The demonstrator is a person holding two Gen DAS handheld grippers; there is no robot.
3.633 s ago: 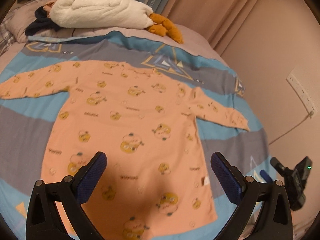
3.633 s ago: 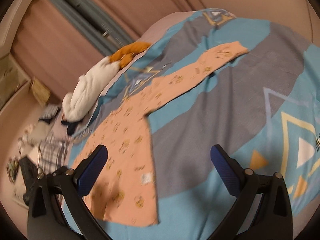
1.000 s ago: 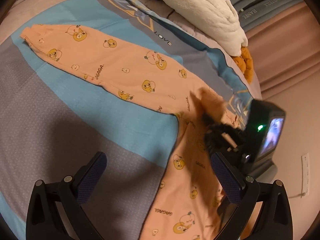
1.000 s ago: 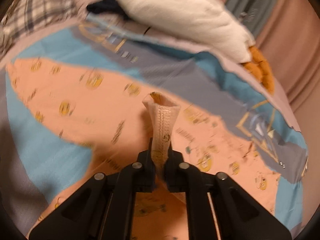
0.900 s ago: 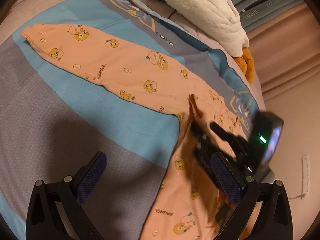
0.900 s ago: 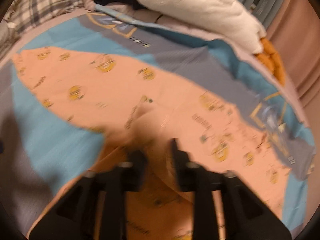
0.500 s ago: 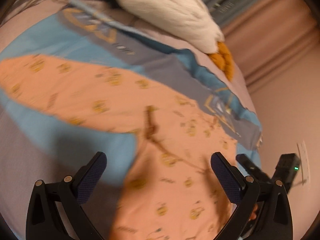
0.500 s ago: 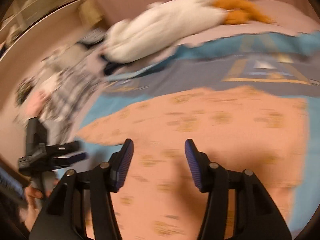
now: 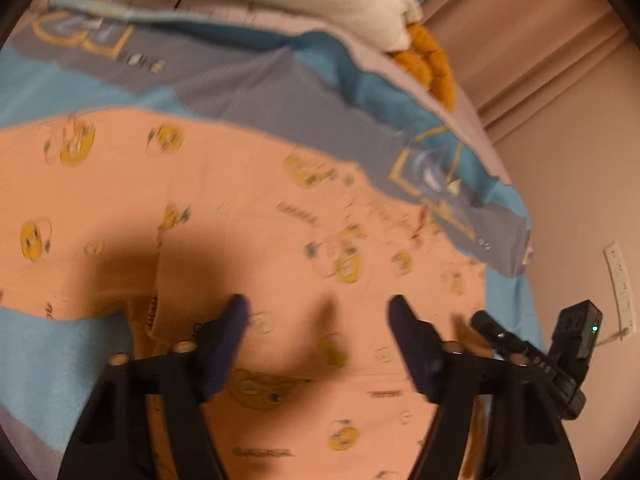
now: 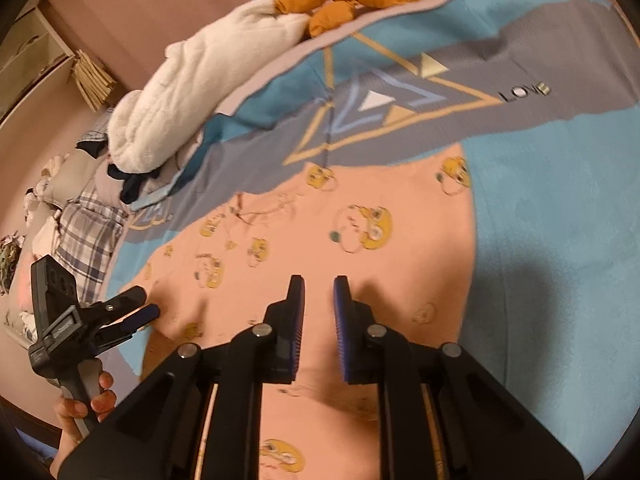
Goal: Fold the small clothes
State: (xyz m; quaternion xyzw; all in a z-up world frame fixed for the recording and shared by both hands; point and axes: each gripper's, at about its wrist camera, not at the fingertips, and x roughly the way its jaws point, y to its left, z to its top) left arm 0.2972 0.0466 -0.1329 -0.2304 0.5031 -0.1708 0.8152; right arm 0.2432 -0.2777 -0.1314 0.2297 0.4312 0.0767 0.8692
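Now we are looking down both grippers at the peach shirt [image 10: 360, 240], which is lying flat across the blue and grey bedspread [image 10: 560, 220] and filling the centre of both views. In the right wrist view our right gripper [image 10: 319, 322] is hovering over the cloth at lower centre; its 2 jaws are closing, a narrow gap is showing between the blue pads, and nothing is sitting in that gap. In the left wrist view our left gripper [image 9: 318, 344] is sitting low in the frame with its 2 jaws well apart and closing, only bare shirt under the gap, no cloth between them. The shirt's long axis is running from the lower centre of the right view up toward the neckline at upper centre, and its free side edge is lying to the right of our right fingers, against the blue. The left gripper [image 10: 138, 310] is reaching in from the lower left of that view, at the opposite edge, where a fold seems to lie. We judge the right hand nearer the unfolded side, so the next fold probably depends on it.
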